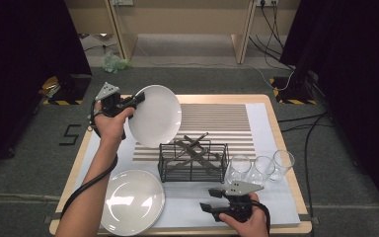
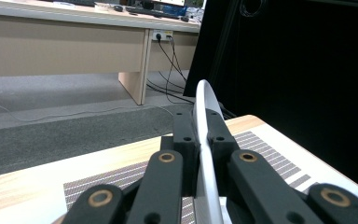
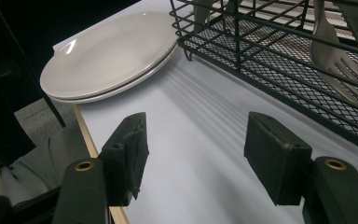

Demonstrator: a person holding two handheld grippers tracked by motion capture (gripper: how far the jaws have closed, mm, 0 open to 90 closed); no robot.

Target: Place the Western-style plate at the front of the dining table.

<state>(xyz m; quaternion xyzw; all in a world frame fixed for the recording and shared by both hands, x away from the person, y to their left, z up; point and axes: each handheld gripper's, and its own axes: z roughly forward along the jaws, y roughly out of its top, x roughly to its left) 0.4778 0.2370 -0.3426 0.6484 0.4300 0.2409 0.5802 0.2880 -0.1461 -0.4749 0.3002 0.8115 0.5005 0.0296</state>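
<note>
A: What was seen nearest on the bench [image 1: 276,148]?

B: The right gripper [image 1: 208,199] was held low at the near edge with its jaws spread and nothing between them. Just left of it, two white plates were stacked [image 1: 132,201], a second rim being visible under the top one in the right gripper view.

A: And the raised plate [image 1: 155,116]?

B: It was clamped by its rim in the left gripper [image 1: 139,98], jaws closed tight on it, and was carried tilted on edge above the striped mat [image 1: 217,123], just behind the wire rack [image 1: 193,162].

A: How far along was the work judged to be?

B: One plate had been lifted; it had not been set down or slotted anywhere. The stack was judged still to be dealt with.

A: Its look?

B: Plain, glossy, round, shallow, with a thin rim.
</note>
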